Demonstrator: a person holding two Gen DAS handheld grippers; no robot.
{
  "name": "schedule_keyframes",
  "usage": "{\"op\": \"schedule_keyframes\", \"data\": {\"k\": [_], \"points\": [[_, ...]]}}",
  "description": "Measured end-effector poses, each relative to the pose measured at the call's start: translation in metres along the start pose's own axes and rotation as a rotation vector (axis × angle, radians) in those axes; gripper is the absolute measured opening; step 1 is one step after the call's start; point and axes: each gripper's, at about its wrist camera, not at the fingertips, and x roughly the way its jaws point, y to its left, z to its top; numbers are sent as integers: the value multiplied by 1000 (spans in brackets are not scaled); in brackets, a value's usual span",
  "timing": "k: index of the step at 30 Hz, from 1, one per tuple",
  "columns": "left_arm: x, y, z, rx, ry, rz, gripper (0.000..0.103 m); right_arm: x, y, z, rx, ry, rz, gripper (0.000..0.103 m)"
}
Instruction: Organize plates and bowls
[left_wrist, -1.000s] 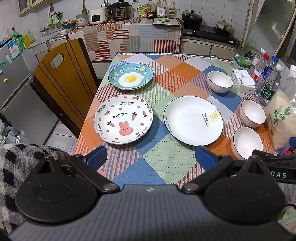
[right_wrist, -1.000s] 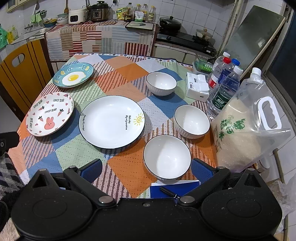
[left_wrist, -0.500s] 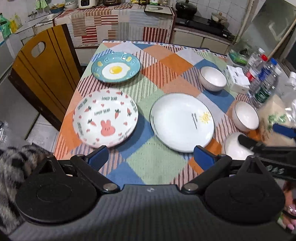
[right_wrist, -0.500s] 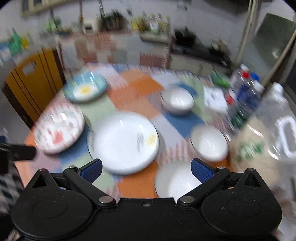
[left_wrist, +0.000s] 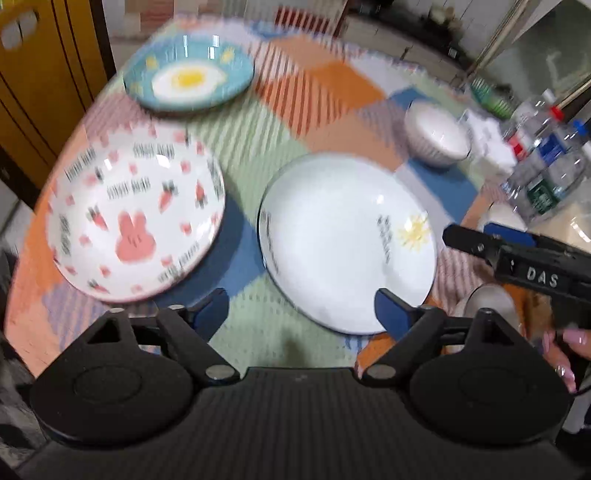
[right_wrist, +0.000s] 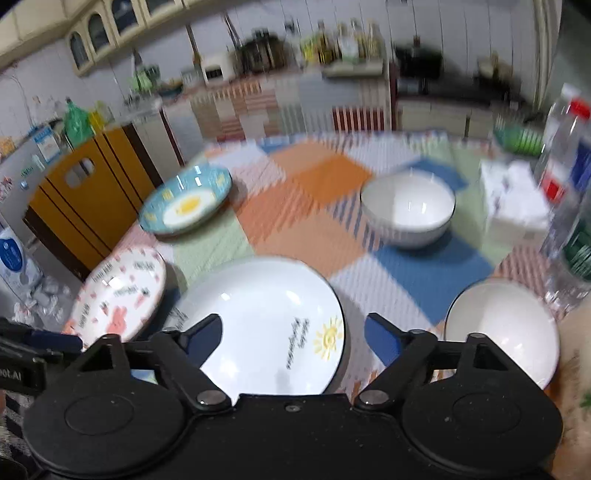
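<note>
Quick note from the remote seat: both views are blurry rn. My right gripper (right_wrist: 291, 332) has its fingers spread wide apart w/ nothing between them, and the white sun plate (right_wrist: 266, 325) sits dead ahead at bottom center of the right wrist frame, so that hand looks nearest to it imo. Left gripper (left_wrist: 301, 308) is also spread and empty; in its frame the sun plate (left_wrist: 347, 240) lies ahead and to the right, bunny plate (left_wrist: 136, 218) ahead-left, egg plate (left_wrist: 188, 74) upper left. Round plates, so no long axis to fuss over. Bowls: one (right_wrist: 408, 208) upper right, another (right_wrist: 502, 328) lower right.
</note>
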Motion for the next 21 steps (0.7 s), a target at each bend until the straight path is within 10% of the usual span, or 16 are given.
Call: {"op": "schedule_keyframes", "data": {"k": [13, 21], "points": [[59, 5, -6, 17, 66, 28, 35, 72, -29, -10, 48, 182, -3, 20], [77, 13, 4, -33, 79, -27, 21, 81, -53, -8, 119, 203, 121, 19]]}}
